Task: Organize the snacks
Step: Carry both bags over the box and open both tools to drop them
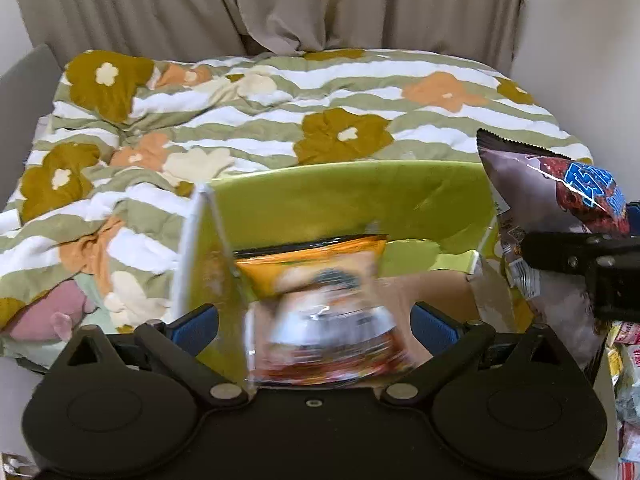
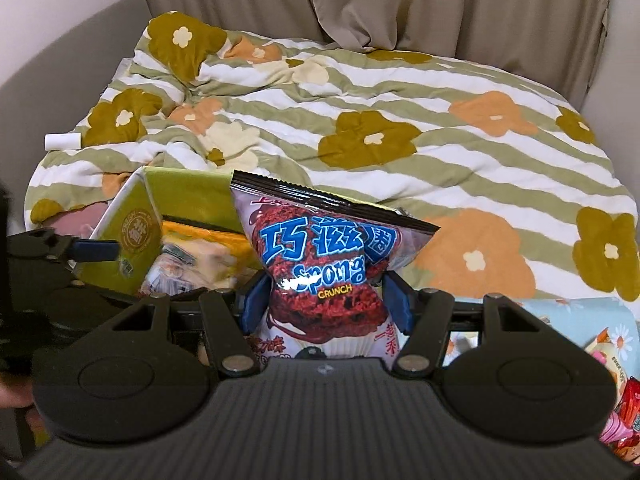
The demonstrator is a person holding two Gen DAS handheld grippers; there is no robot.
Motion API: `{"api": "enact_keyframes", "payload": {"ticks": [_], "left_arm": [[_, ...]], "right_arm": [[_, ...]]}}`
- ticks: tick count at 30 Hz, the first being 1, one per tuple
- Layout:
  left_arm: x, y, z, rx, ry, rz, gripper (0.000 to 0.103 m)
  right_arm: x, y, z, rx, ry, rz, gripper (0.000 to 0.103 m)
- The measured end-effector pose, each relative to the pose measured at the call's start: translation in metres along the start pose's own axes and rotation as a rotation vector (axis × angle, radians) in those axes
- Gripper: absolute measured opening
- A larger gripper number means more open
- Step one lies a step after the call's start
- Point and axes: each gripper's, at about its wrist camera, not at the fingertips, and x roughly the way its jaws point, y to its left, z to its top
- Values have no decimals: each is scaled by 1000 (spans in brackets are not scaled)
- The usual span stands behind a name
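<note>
My left gripper (image 1: pixel 316 324) is open over a green cardboard box (image 1: pixel 352 196). An orange snack bag (image 1: pixel 320 300), blurred, sits between its spread blue pads, inside the box. My right gripper (image 2: pixel 324 304) is shut on a purple "Spong Crunch" bag (image 2: pixel 320 264), held upright at the box's right edge. In the left wrist view that bag (image 1: pixel 560 196) shows at the right. In the right wrist view the box (image 2: pixel 132 236), the orange bag (image 2: pixel 200 256) and the left gripper's pad (image 2: pixel 96 250) show at left.
The box stands by a bed with a striped floral duvet (image 1: pixel 280 112). Beige curtains (image 1: pixel 280 4) hang behind. Several loose snack packets (image 1: pixel 624 380) lie at the right; they also show in the right wrist view (image 2: pixel 616 392). A white tube (image 2: pixel 62 141) lies at the bed's left edge.
</note>
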Motion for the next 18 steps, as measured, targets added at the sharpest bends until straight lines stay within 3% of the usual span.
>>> {"api": "enact_keyframes", "payload": {"ticks": [5,14,16,17,18], "left_arm": [[-29,8,-12,-11,-53,-3,103],[-48,12,-17,-4,-107,22,103],[-47,14,-18,0,-106,29,103],[-46,14,-18,1,-102,38,103],[-45,15,-19,2,-100,46,103]], "right_arm": [[1,3,4,26,10,34,76],[26,16,12,91,64,70,78],[34,18,13,105,68,65,84],[36,20,13,104,67,52,98],[36,20,11,101,66,40,103]]}}
